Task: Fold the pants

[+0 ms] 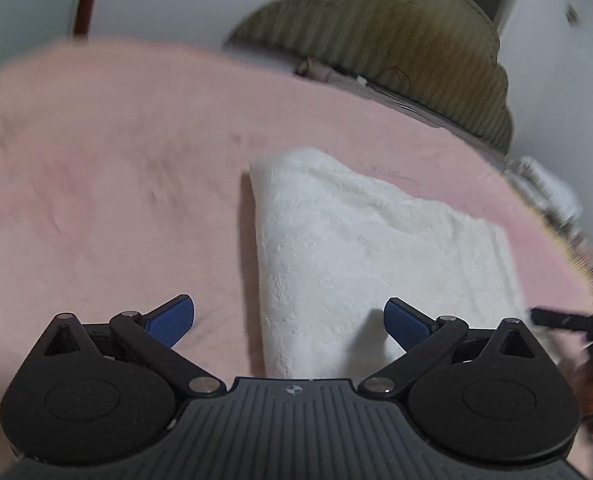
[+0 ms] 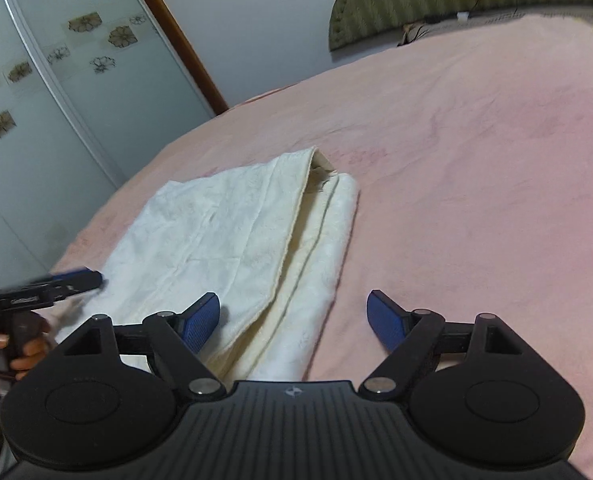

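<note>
Both sets of jaws stand wide apart with nothing between them. At the bottom of the left wrist view the left gripper (image 1: 289,322) hangs above the near end of the pants (image 1: 360,248), its right blue pad over the white cloth and its left pad over bare blanket. At the bottom of the right wrist view the right gripper (image 2: 294,320) spreads across the near right edge of the pants (image 2: 240,240), left pad above the fabric, right pad above the blanket; whether either pad touches cannot be told.

Just beyond, the white textured garment lies as a flat, stacked bundle in the middle of each frame. In the right wrist view several layered edges run along its right side, and an open end shows at the far tip. It rests on the pink blanket (image 2: 476,160) covering the bed.

Farther off, an olive padded headboard (image 1: 396,24) fills the upper right, and a frosted sliding door (image 2: 56,80) with flower motifs stands at upper left.

Judging by the stacked layers, the lengthwise folds look done; what remains, if anything, is probably one last fold across, or simply smoothing.
</note>
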### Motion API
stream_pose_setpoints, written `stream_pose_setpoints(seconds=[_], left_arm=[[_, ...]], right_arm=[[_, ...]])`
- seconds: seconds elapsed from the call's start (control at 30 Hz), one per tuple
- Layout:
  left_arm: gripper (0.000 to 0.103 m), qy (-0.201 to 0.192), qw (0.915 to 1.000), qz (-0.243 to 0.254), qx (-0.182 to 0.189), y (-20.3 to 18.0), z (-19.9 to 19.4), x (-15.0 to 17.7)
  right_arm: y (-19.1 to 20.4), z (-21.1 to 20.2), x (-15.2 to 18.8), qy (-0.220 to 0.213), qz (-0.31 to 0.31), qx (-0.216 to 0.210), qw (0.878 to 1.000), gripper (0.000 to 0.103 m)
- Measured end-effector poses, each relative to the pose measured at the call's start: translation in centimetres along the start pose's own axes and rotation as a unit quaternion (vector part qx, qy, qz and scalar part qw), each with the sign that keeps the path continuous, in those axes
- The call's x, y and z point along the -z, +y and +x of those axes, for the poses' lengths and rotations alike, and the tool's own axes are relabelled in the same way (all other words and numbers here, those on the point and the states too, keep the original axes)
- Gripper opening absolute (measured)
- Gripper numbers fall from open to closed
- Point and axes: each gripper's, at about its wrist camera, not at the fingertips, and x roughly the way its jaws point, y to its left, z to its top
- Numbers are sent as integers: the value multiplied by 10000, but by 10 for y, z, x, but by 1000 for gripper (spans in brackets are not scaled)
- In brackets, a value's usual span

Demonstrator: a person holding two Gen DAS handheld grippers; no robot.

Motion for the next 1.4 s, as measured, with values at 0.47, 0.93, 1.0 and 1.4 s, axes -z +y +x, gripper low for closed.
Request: stream_pose_setpoints(seconds=[0.47, 0.93, 1.0, 1.4], left_arm=[[32, -257, 9972, 701, -14, -30, 21, -3], [10, -1472, 9839, 825, -594, -26, -26, -62], [10, -1530, 9813, 849, -796, -18, -23, -79], [45, -1100, 9739, 770, -1832, 12, 16, -73]], right_arm=[[15, 29, -14, -12, -53, -411, 9991, 34], [96, 34, -82, -717, -1557, -639, 9831, 21], [101, 53, -98, -768, -1594, -660, 9820, 21], [66, 146, -101, 73, -1232, 1023, 9871, 66]])
